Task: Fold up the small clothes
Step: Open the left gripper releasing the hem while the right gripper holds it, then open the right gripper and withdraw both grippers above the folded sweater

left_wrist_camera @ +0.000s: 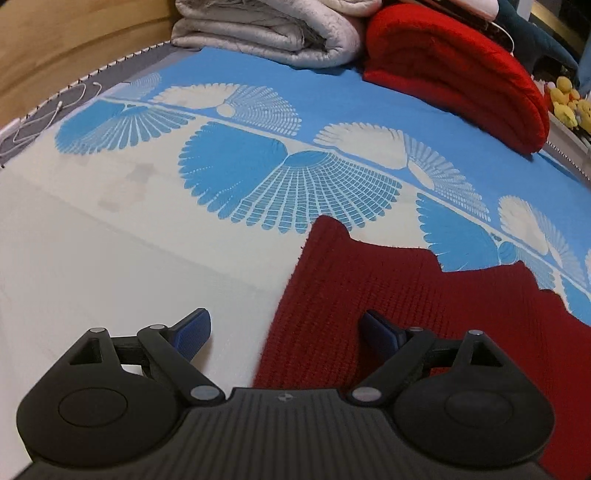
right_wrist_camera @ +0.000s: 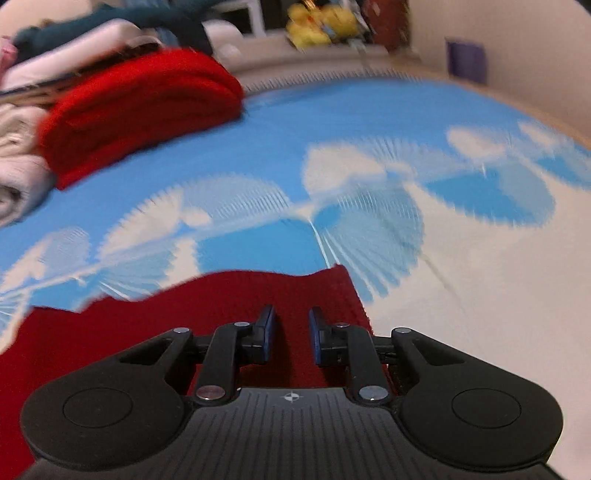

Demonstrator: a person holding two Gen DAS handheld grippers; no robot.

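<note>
A dark red knitted garment [left_wrist_camera: 406, 295] lies flat on the bed, its far edge wavy. My left gripper [left_wrist_camera: 285, 315] stands wide open just above the garment's left edge. One of its fingertips [left_wrist_camera: 199, 319] is over the white sheet and the other over the knit, with nothing gripped. In the blurred right wrist view the same garment [right_wrist_camera: 207, 299] fills the lower left. My right gripper [right_wrist_camera: 291, 309] hovers over the garment's right end. Its blue pads [right_wrist_camera: 266, 332] stand a narrow gap apart, knit shows through that gap, and no fold is pinched.
The bed sheet [left_wrist_camera: 155, 236] is white in front and blue with fan shapes behind. At the head of the bed are a folded grey quilt [left_wrist_camera: 266, 33], a bright red folded blanket [left_wrist_camera: 454, 74] and yellow plush toys [left_wrist_camera: 567, 101]. A white cable [left_wrist_camera: 55, 110] lies far left.
</note>
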